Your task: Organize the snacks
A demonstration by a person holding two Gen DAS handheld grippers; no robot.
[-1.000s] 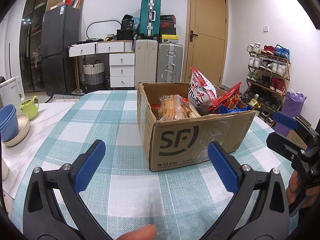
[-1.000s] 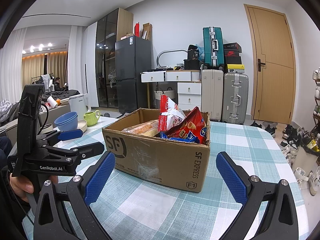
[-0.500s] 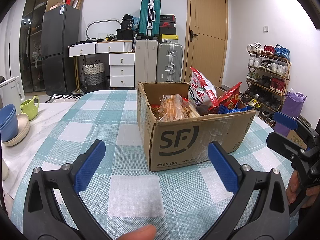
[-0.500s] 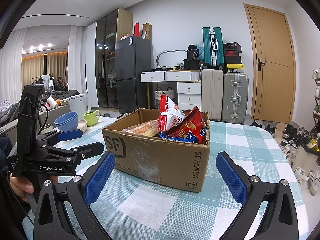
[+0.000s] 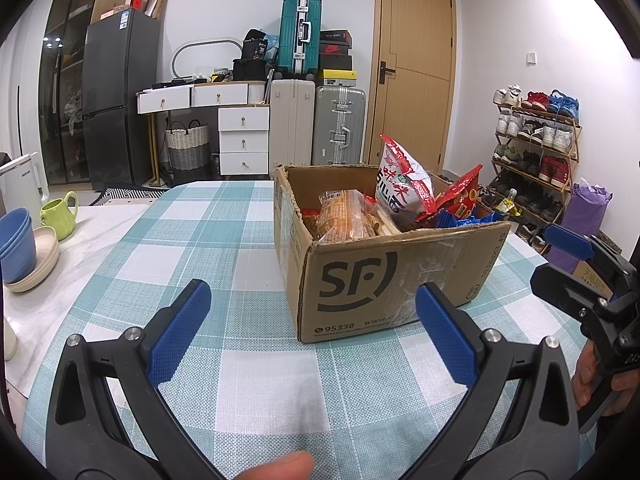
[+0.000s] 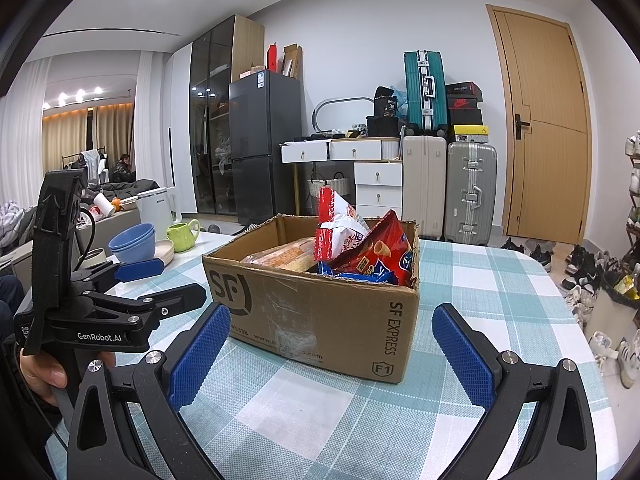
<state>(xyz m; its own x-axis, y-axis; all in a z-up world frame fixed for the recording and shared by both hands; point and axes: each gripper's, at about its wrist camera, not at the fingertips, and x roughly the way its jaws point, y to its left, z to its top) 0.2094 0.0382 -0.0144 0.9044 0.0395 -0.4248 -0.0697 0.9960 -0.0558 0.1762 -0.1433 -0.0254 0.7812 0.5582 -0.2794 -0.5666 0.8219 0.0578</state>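
Hovering both the left gripper [image 5: 308, 332] and right gripper [image 6: 332, 344] with jaws released and empty, short of the cardboard box [image 5: 384, 280] near the surface's middle, keeping its snack bags [image 6: 360, 240] reachable from above.

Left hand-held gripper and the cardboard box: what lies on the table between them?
Only bare checked tablecloth lies between the open left hand-held gripper and the cardboard box. The left wrist view shows this.
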